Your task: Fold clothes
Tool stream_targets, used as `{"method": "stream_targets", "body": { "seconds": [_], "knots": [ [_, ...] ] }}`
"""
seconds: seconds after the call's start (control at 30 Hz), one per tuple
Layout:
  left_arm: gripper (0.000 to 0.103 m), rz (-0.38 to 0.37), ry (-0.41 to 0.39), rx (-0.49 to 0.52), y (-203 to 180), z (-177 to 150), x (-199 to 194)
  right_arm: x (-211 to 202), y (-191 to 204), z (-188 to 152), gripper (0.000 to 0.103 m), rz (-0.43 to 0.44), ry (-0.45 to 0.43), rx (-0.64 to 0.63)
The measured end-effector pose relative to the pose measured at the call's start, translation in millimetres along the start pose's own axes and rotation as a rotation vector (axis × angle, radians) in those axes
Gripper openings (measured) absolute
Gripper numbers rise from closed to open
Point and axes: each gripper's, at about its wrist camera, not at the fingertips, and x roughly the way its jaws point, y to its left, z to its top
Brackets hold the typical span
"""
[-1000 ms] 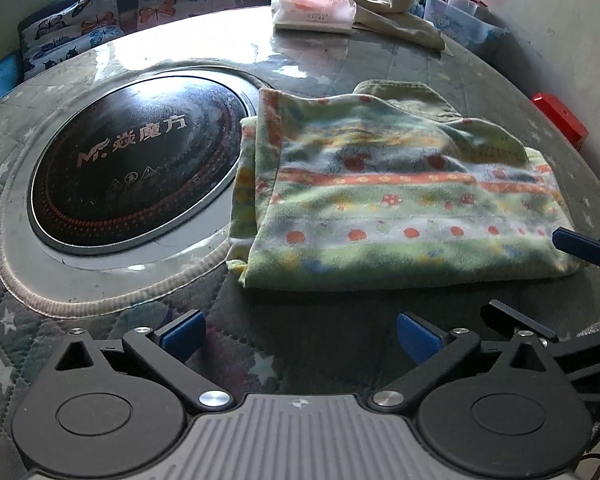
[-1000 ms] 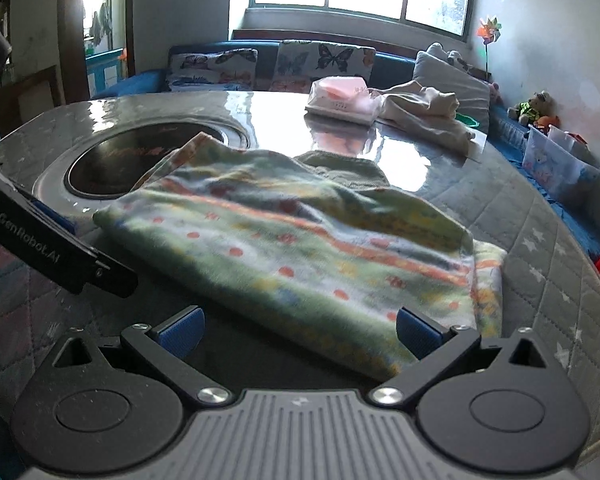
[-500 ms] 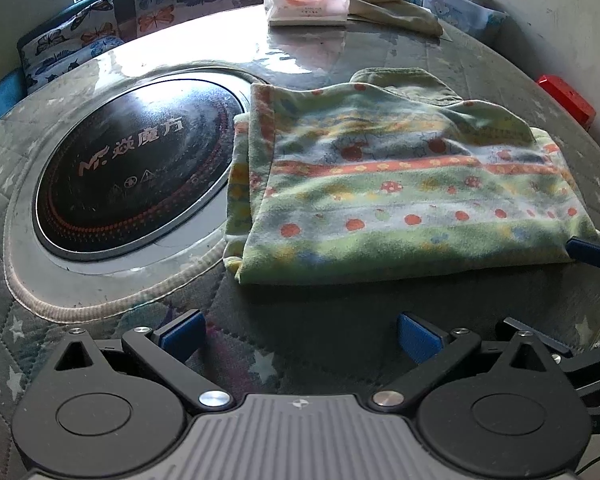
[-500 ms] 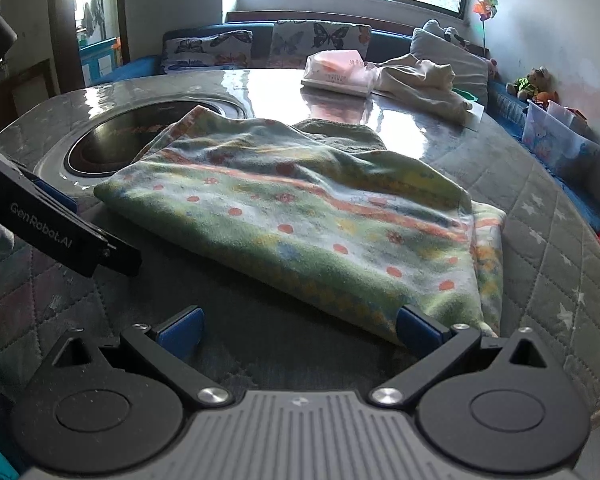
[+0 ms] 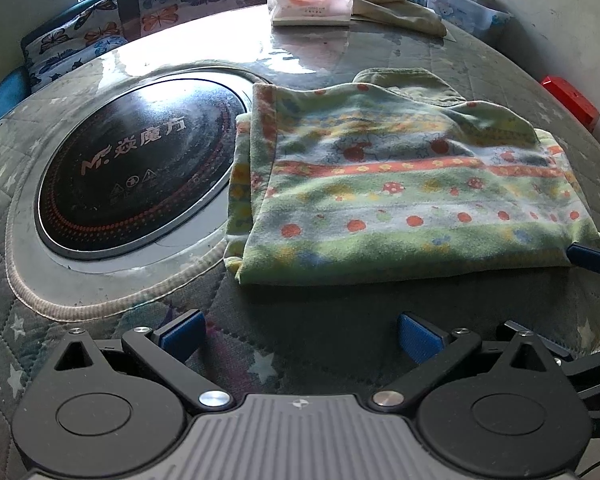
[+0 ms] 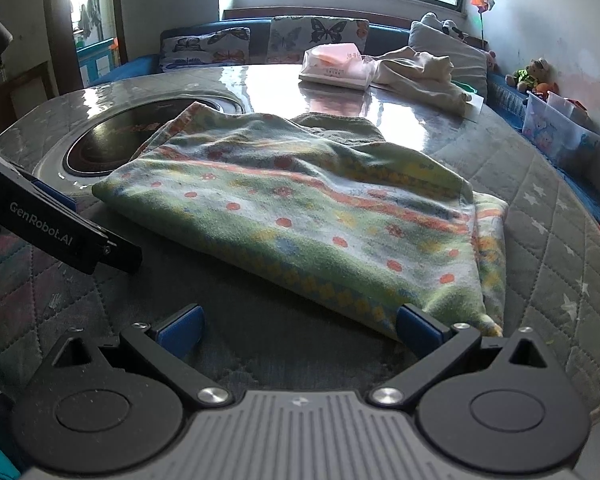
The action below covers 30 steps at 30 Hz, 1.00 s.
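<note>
On the left of the round desk (image 5: 500, 64) sits the black induction hob (image 5: 132, 168), sunk into the quilted cover. I'll place everything from that. Just right of the hob, its left edge overlapping the hob's pale rim, lies the patterned cloth (image 5: 400, 200): green with orange dots and a flowered stripe, doubled over at least once, with a second layer peeking out along the hob side and a plain green piece (image 5: 404, 80) showing from under its far edge. Beyond the hob, toward the window, are a pink packet (image 5: 312, 4) and a loose cream garment (image 5: 392, 4).

The left hand-held gripper (image 5: 298, 334) hovers short of the cloth's near edge, right of the hob, its jaws spread and empty. The right hand-held gripper (image 6: 298, 330) is farther right, jaws also released, one blue pad touching or nearly touching the cloth's near right corner.

The cloth looks soft, light and fleecy, likely to drape and sag when lifted, and to slide on the glossy desk. A pinch through both layers at the near corners should carry it best. Whether another fold is due or it lies finished, I can't say.
</note>
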Motion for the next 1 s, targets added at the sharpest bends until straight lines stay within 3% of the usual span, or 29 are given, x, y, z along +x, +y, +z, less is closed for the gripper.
{"method": "stream_targets", "body": {
  "seconds": [1.0],
  "knots": [
    [0.103, 0.008, -0.027, 0.022, -11.9, -10.4, -16.0, -14.0, -4.8, 2.7, 0.103, -0.015, -0.034, 0.004]
  ]
}}
